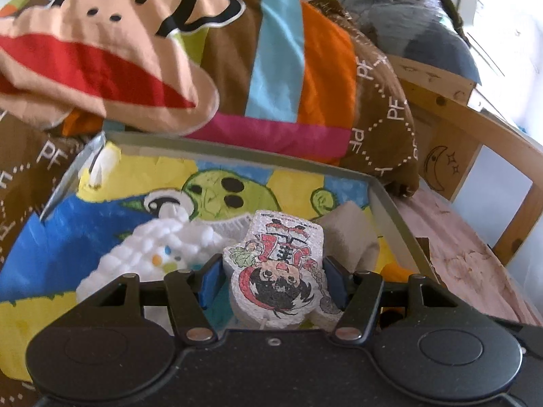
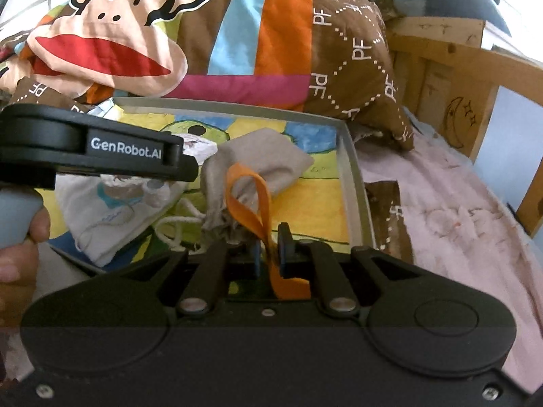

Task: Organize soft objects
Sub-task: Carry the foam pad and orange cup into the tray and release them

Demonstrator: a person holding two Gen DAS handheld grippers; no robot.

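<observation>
In the left wrist view, a white bobbled plush toy (image 1: pixel 149 254) is seen at 9 o'clock from the left gripper (image 1: pixel 273 279), lying inside a shallow grey tray (image 1: pixel 390 210) whose floor carries a bright cartoon drawing. The left gripper's 2 blue pads (image 1: pixel 210 279) are closed partway against the sides of a white foam-like cushion printed with a cartoon figure (image 1: pixel 278 271), which is held between them above the tray floor. A beige pouch (image 1: pixel 349 234) is partly visible at 1 o'clock from that cushion, just behind it and still within the tray. A patchwork blanket with a monkey face (image 1: pixel 112 44) is bunched at 12 o'clock beyond the tray's far rim, and a wooden bed frame (image 1: pixel 451 129) is seen at 2 o'clock.

In the right wrist view, a white drawstring bag (image 2: pixel 105 217) lies at 10 o'clock from the right gripper (image 2: pixel 268 251), partly under the left gripper's black body. The right gripper is nearly closed, with an orange ribbon loop (image 2: pixel 251 200) pinched between its 2 pads. The loop runs up to the neck of the beige pouch (image 2: pixel 264 159), which rests on the tray floor at 12 o'clock. A pink sheet (image 2: pixel 458 224) is spread at 3 o'clock, outside the tray's right rim (image 2: pixel 356 176).
</observation>
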